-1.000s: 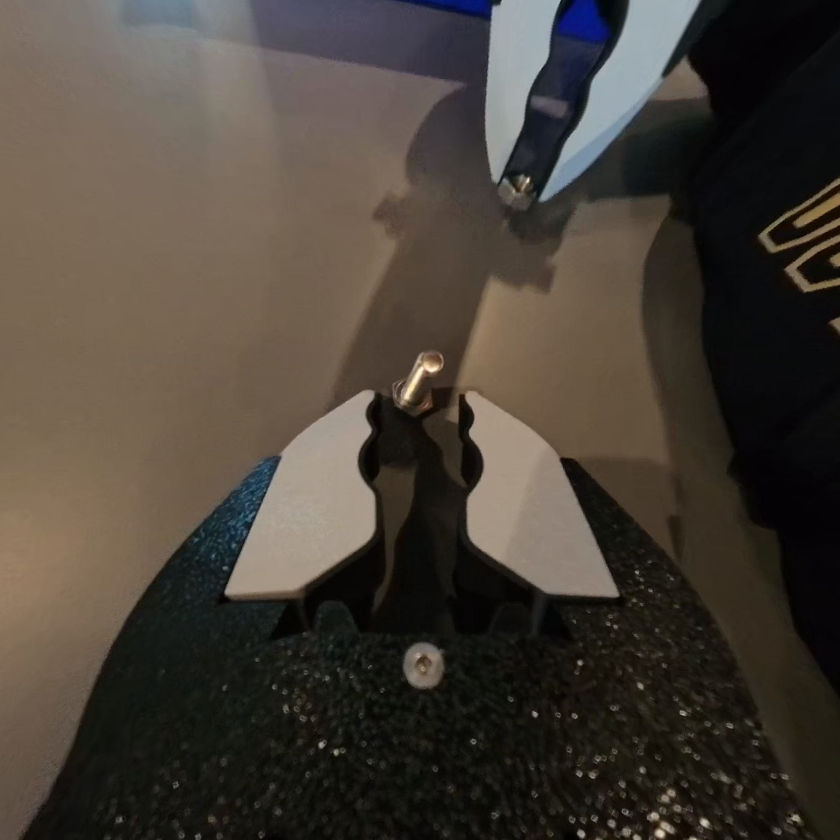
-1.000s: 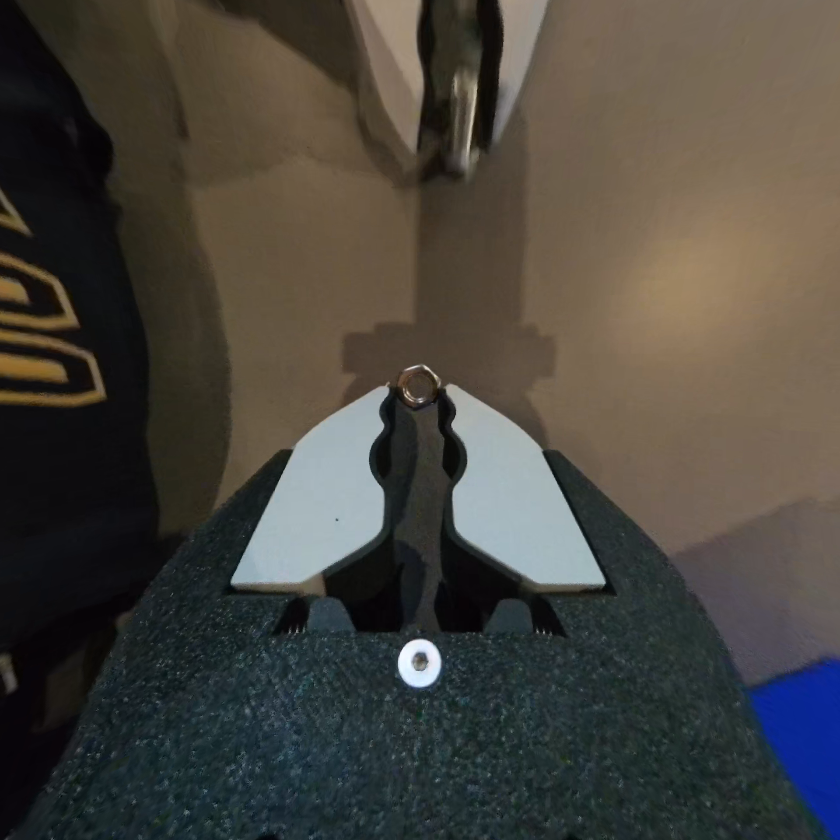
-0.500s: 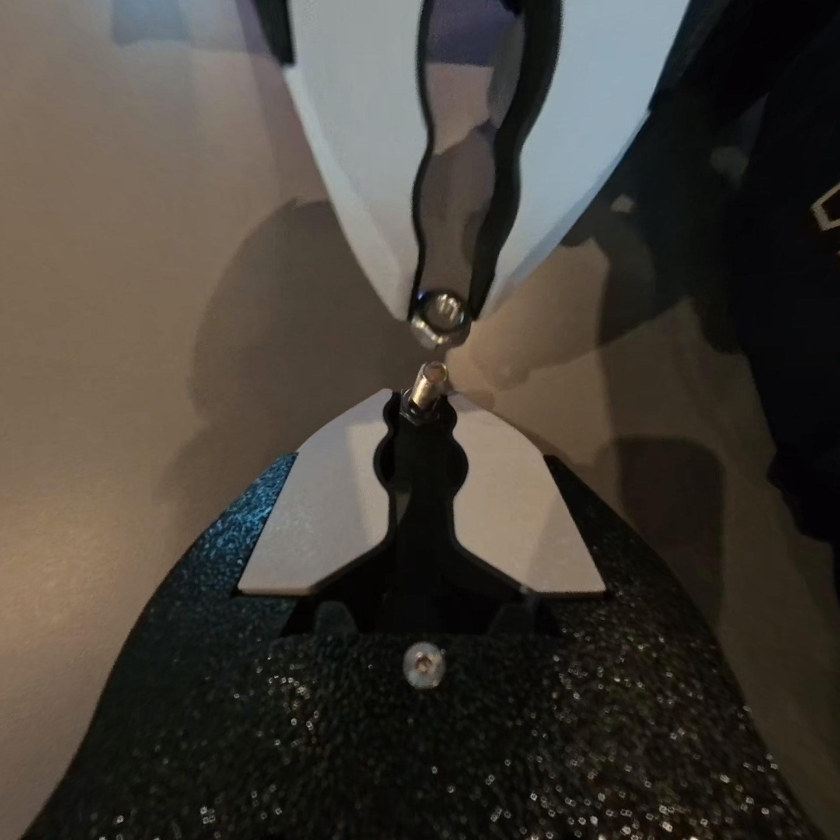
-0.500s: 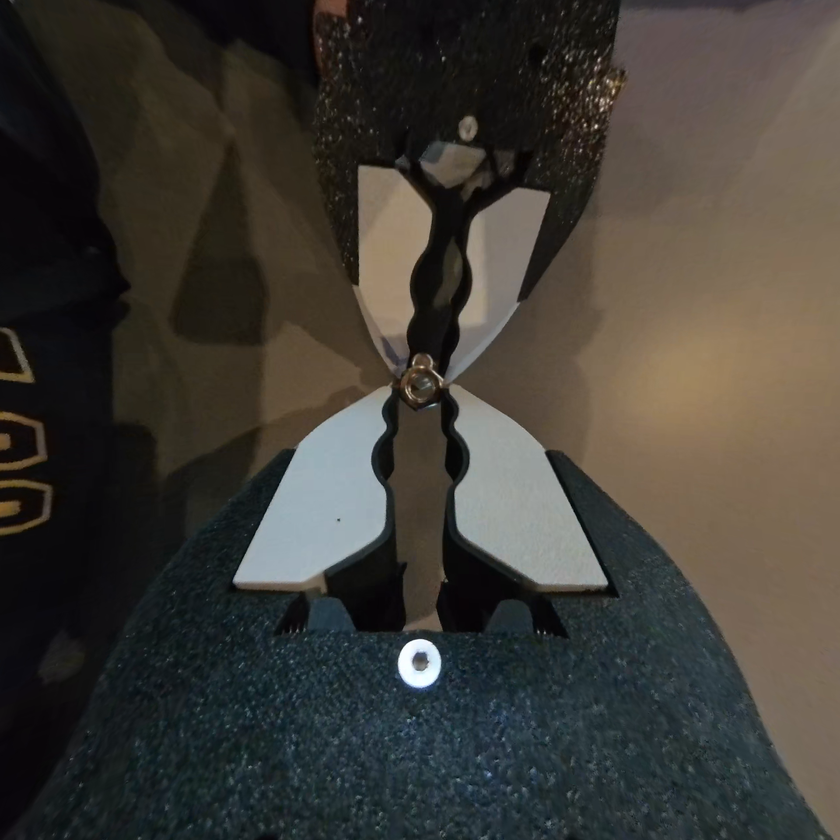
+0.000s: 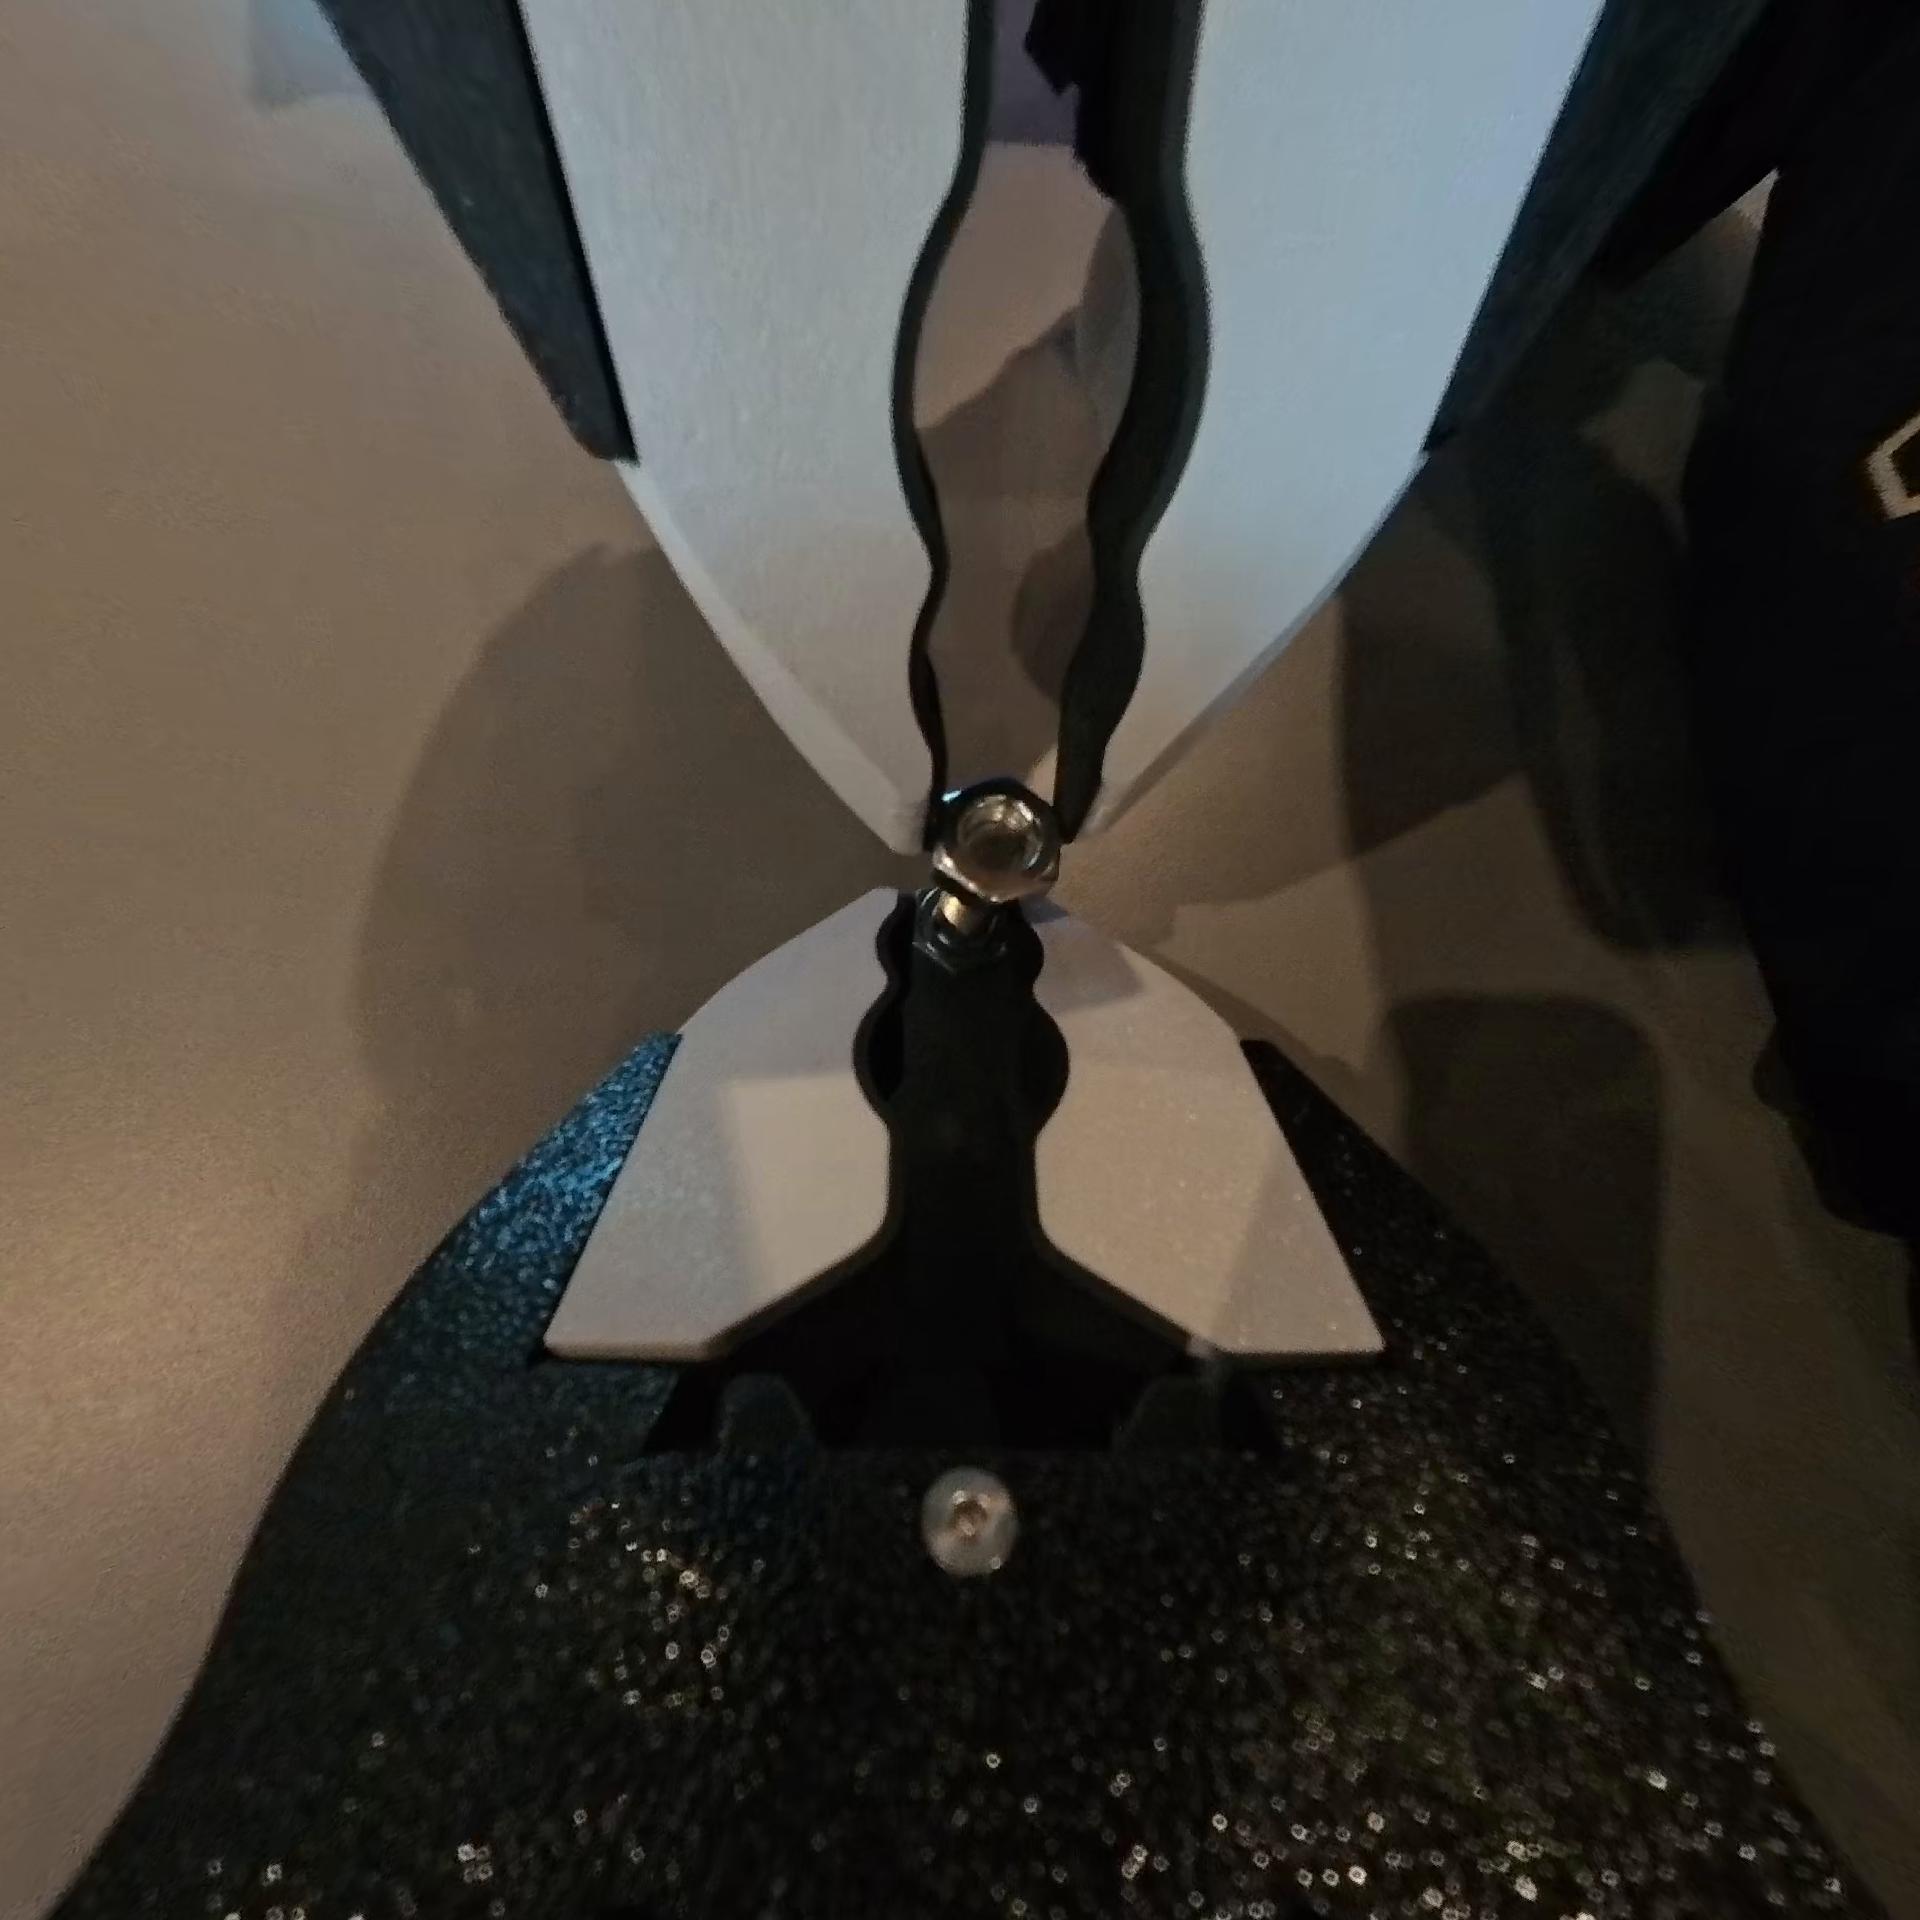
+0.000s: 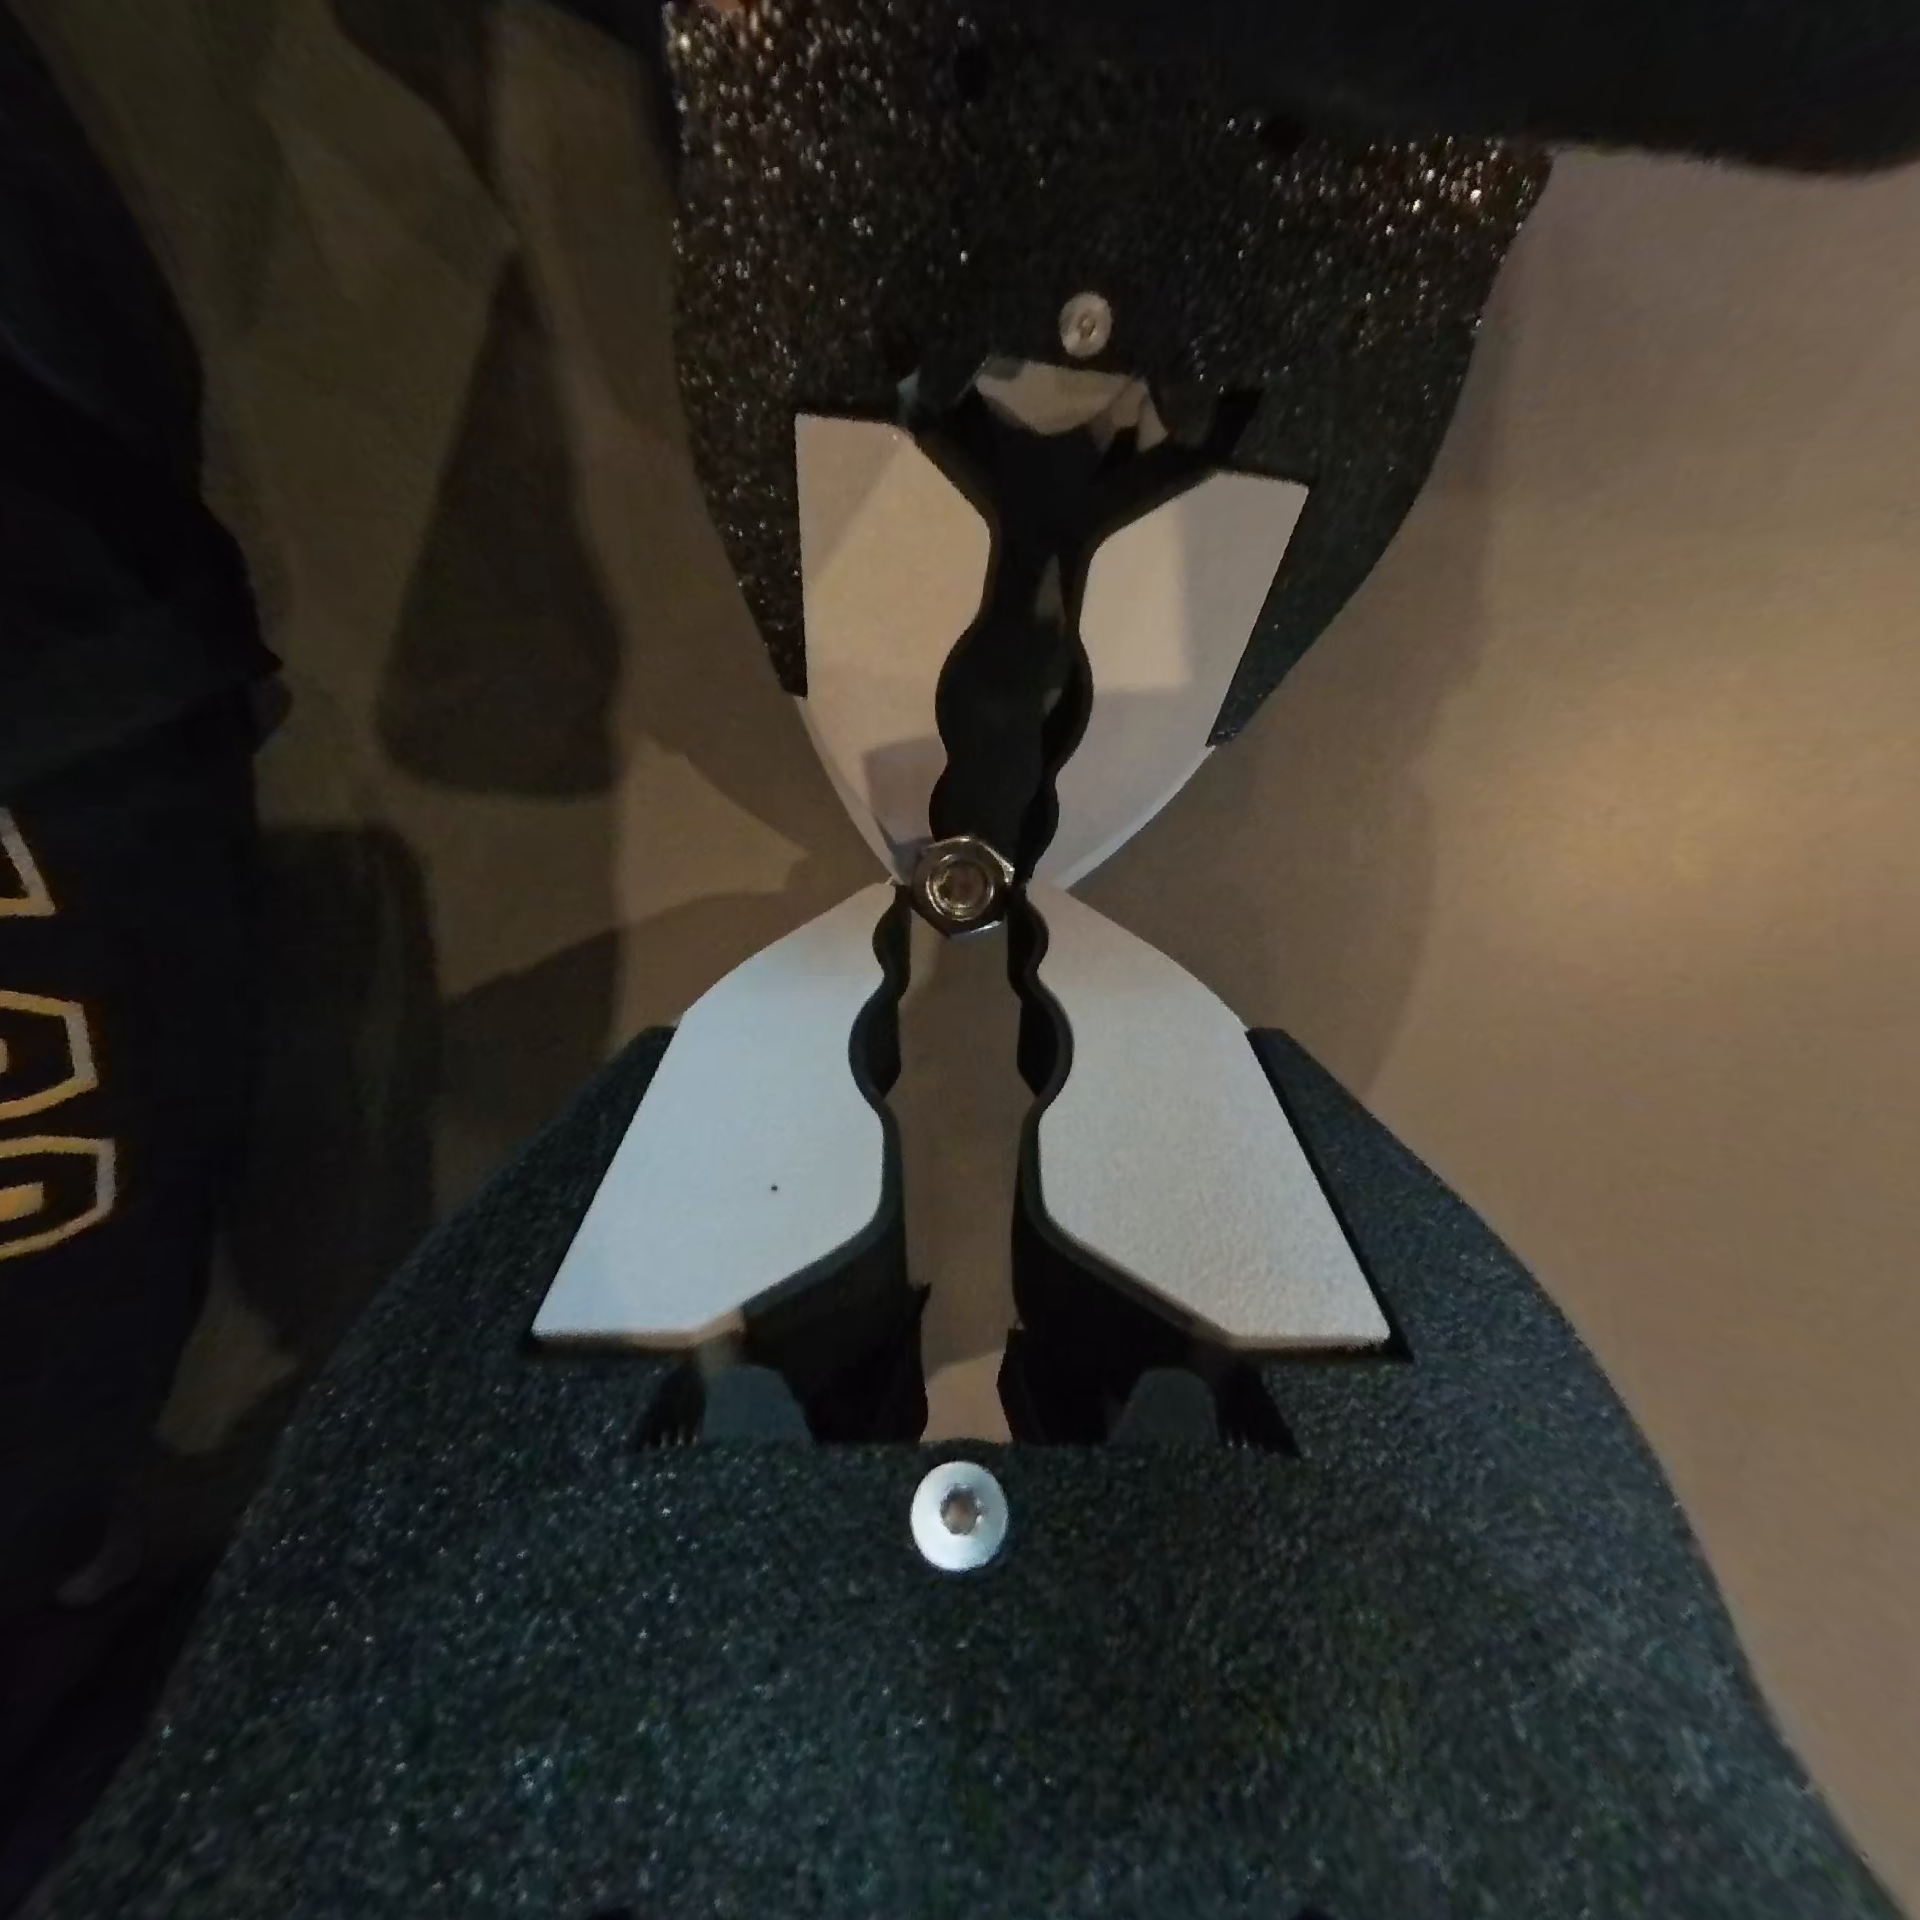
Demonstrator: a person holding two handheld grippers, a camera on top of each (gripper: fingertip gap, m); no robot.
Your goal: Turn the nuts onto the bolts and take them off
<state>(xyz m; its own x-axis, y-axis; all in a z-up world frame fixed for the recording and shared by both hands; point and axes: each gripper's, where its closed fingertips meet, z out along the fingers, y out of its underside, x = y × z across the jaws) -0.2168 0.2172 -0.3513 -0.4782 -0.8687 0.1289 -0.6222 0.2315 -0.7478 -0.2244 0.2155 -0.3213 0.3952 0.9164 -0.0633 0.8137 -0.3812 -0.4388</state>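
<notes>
My left gripper (image 5: 961, 940) is shut on the head end of a small silver bolt (image 5: 951, 920) whose shaft points away from me. My right gripper (image 6: 961, 914) is shut on a silver hex nut (image 6: 958, 886). The two grippers face each other tip to tip. In the left wrist view the nut (image 5: 995, 842) sits over the bolt's end, held by the right gripper (image 5: 992, 821) coming from above. In the right wrist view the left gripper (image 6: 971, 831) stands just behind the nut, and the bolt's end shows through the nut's hole.
A beige tabletop (image 5: 260, 727) lies under both grippers, crossed by their shadows. A person in dark clothing with gold print stands close at the right of the left wrist view (image 5: 1818, 623) and at the left of the right wrist view (image 6: 94, 831). The tips of both grippers are at nearly the same place.
The two grippers have come together from well apart. The nut, which was a short gap from the bolt's tip half a second ago, now sits on the bolt's end.
</notes>
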